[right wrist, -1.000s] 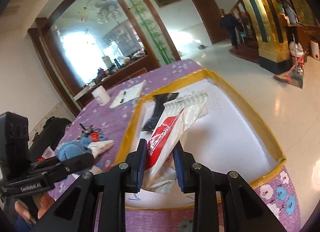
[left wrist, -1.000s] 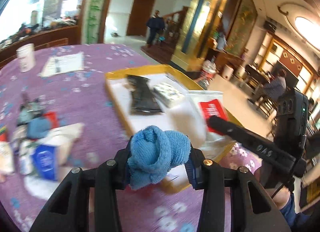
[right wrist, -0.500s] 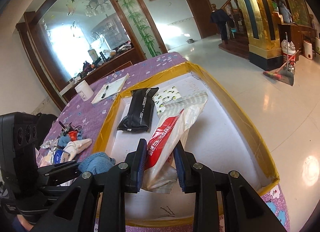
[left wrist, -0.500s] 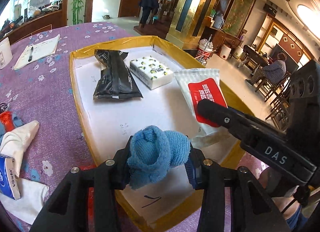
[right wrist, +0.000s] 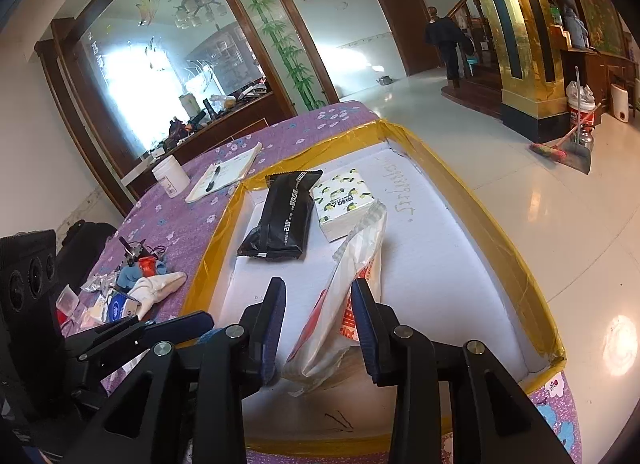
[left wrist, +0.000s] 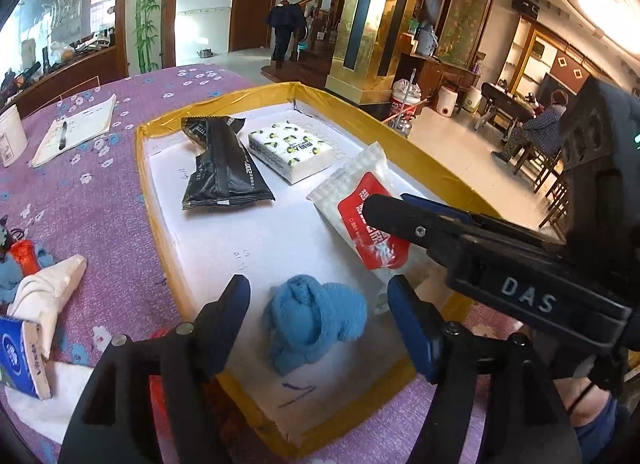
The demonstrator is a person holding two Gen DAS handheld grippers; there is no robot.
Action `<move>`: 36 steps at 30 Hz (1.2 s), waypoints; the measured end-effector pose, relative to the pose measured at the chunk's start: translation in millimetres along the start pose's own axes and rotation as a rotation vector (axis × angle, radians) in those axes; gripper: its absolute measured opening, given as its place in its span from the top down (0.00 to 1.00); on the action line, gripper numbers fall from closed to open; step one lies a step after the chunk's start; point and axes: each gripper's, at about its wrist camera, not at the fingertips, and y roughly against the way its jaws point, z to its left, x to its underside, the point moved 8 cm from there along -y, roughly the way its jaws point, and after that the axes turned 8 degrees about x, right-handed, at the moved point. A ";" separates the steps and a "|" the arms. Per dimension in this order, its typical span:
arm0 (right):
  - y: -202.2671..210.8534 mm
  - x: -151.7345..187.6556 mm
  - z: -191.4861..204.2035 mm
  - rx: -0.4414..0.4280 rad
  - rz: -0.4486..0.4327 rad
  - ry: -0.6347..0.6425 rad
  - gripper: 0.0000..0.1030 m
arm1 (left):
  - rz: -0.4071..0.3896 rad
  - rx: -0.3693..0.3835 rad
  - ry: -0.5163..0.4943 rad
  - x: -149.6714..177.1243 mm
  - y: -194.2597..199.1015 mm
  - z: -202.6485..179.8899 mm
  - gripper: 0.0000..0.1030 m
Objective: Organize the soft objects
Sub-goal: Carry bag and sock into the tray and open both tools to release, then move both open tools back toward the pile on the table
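Near end of the red-and-white pouch (right wrist: 344,304) is hidden below the jaws of the right gripper (right wrist: 318,326), so its contact with the pads cannot be judged. Blue cloth (left wrist: 314,322) between the left gripper (left wrist: 318,322) jaws (underside unseen). Tray (left wrist: 420,168) near corner is cut off behind them.

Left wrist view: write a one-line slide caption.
Left gripper opening over a blue sock lying free in the yellow-edged tray, beside the right gripper's red-and-white pack.
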 end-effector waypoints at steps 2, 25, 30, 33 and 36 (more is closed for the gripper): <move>2.0 -0.4 -0.2 -0.001 -0.010 -0.006 0.64 | -0.009 0.002 0.010 0.4 8.3 0.4 0.31; 34.8 5.3 15.7 -0.056 -0.077 -0.040 0.34 | -0.240 -0.272 0.350 107.9 190.8 176.9 0.22; 50.4 6.8 87.4 -0.164 -0.061 0.123 0.31 | -0.308 -0.232 0.513 121.6 206.3 213.4 0.22; 54.6 10.9 125.4 -0.203 -0.037 0.220 0.23 | -0.300 -0.232 0.535 122.6 202.5 217.9 0.22; 41.8 20.5 152.6 -0.262 0.064 0.280 0.20 | -0.306 -0.220 0.513 120.9 202.7 213.5 0.22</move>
